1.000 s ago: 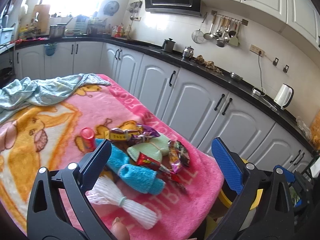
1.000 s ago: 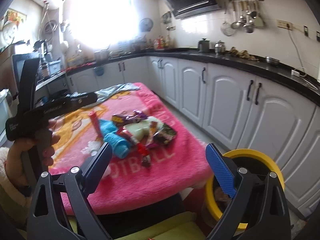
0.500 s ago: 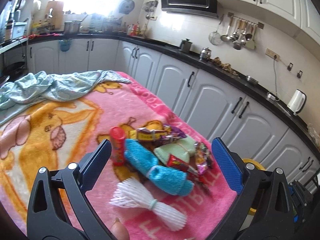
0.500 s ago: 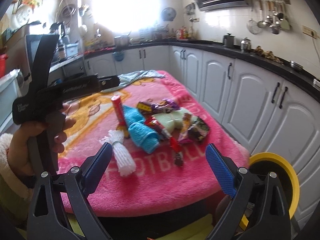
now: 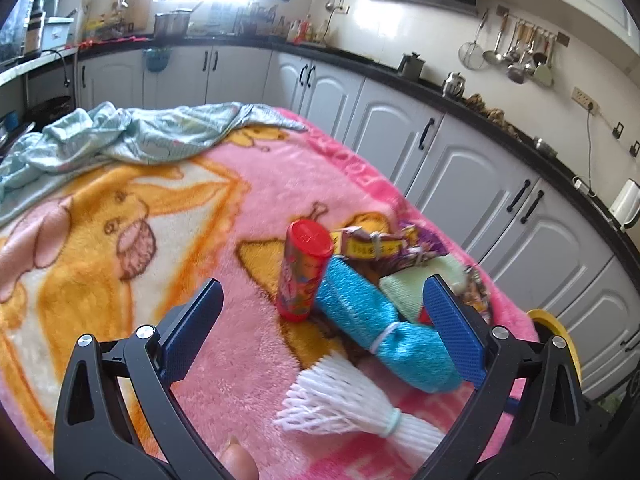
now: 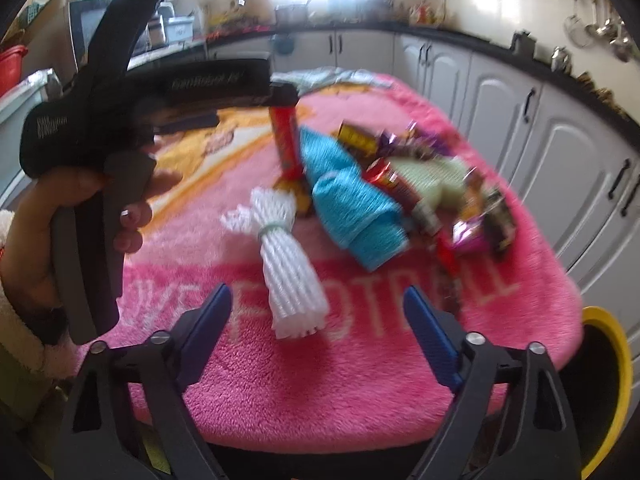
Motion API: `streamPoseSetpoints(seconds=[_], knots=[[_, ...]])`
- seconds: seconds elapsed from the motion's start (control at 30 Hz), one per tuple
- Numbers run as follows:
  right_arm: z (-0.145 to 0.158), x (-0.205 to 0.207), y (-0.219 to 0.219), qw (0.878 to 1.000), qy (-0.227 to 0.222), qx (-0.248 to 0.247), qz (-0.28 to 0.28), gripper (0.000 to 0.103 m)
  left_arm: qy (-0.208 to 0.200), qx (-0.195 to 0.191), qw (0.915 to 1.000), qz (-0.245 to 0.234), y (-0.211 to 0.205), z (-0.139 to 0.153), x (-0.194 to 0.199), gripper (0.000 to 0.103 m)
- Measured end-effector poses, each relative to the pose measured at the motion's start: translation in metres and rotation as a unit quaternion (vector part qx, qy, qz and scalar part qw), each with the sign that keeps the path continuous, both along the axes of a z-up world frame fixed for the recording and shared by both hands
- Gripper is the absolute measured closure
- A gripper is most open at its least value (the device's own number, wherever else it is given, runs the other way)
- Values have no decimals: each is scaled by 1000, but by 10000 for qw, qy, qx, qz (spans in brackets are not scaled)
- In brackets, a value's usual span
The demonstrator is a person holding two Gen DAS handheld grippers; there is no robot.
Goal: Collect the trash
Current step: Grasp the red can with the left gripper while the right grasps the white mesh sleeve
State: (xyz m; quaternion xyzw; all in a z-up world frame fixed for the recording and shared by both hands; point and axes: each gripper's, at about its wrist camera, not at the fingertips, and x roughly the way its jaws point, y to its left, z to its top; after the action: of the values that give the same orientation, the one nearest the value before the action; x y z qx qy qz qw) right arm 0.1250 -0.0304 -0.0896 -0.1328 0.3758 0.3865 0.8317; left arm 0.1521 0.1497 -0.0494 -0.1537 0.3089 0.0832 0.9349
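We hold left hand-held gripper (image 5: 322,322) level over tabletop w/ pink blanket (image 5: 248,216), jaws spread, empty, red tube (image 5: 305,270) upright between them. Right hand-held gripper (image 6: 318,330) released too, low near white net bundle (image 6: 288,268). Yellow-rimmed bin (image 6: 612,380) beside tabletop edge.

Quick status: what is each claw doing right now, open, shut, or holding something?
Left claw: open, holding nothing, over the red tube and blue roll.
Right claw: open, holding nothing, just short of the white foam net.
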Motion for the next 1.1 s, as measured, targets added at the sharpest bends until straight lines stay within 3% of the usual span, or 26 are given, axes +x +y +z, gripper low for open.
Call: streamPoseSetpoints(seconds=[0.2,0.37,0.5,0.53,0.63,0.73,1.1], knots=[[-20,12,21,9990,381,-118,190,37,101,-133,9998,72,10,-12,16,12],[-31,20,30,9981,540,-174,219,64,122,-224,9996,92,13,-15,27,29],[-32,18,29,9985,436,-233,239,79,137,-206,9997,75,12,-17,34,36],[-32,18,26,9985,444,-218,226,83,139,-222,9996,86,12,-18,36,42],[-32,17,21,9983,538,-146,173,85,159,-229,9996,103,13,-18,39,54],[-31,13,18,9983,544,-120,161,85,169,-165,9997,79,13,-18,41,73],[-12,-2,7,9986,485,168,157,87,-115,100,9998,122,12,2,15,80]])
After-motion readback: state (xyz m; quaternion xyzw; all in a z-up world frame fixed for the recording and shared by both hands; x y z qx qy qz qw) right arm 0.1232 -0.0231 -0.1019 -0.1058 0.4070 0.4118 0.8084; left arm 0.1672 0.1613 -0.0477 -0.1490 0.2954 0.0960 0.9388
